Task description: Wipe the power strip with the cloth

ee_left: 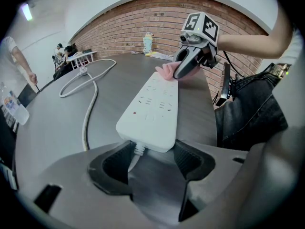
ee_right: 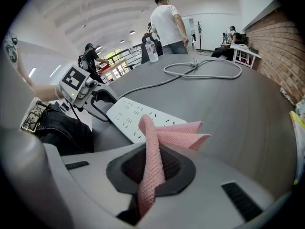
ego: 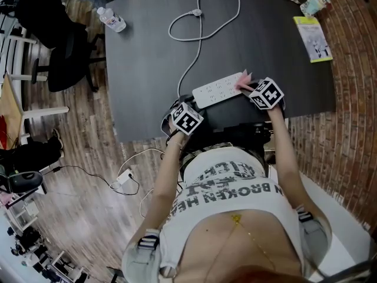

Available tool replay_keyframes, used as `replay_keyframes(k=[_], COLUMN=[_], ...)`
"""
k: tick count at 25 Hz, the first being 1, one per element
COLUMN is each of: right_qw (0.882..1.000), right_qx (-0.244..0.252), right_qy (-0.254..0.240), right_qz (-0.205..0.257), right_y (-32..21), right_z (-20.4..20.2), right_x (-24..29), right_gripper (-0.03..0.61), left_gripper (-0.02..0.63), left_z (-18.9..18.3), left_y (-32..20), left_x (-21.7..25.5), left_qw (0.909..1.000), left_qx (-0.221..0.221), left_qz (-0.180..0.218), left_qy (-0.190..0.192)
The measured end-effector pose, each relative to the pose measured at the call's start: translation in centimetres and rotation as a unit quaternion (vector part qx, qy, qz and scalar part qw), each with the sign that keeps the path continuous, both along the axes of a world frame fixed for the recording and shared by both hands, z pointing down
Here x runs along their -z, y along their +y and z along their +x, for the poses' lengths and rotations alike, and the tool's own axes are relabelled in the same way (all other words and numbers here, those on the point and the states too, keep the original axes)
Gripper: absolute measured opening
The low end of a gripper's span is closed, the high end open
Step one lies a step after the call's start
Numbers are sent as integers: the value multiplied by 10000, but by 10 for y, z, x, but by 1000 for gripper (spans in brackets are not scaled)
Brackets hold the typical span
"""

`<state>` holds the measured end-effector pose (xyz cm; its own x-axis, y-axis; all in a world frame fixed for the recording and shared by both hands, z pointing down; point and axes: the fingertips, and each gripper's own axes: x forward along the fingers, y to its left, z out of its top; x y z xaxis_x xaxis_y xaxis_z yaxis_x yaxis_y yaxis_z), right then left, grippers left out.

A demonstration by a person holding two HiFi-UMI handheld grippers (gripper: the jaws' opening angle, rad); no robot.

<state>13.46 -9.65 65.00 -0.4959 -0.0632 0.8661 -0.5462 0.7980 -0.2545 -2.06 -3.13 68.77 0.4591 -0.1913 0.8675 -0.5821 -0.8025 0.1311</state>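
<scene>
Two grips on: my right claw (ee_right: 150, 175) pinches the limp pink cloth (ee_right: 153, 142) at the power strip's (ee_left: 151, 104) far end on the counter (ee_left: 52, 132), and my left claw (ee_left: 151, 152) clamps the cord end of what I'd call a light, stiff, slippery strip.

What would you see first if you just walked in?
A white power strip lies at the near edge of the dark table, its cord looping away. The right hand-held gripper pinches a pink cloth at one end of the strip; the left hand-held gripper holds the cord end.
</scene>
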Motion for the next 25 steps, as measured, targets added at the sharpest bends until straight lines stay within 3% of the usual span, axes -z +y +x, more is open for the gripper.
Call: replay_keyframes(k=[25], right_qw=[9978], right_qx=[-185], right_qy=[637], right_qz=[84], right_y=[-6], right_z=[13], right_x=[0], right_gripper=[16], left_gripper=[264], left_z=[-1], left_y=[0], left_x=[2], left_qw=[10000], left_qx=[-8], left_qz=[18], left_qy=[26])
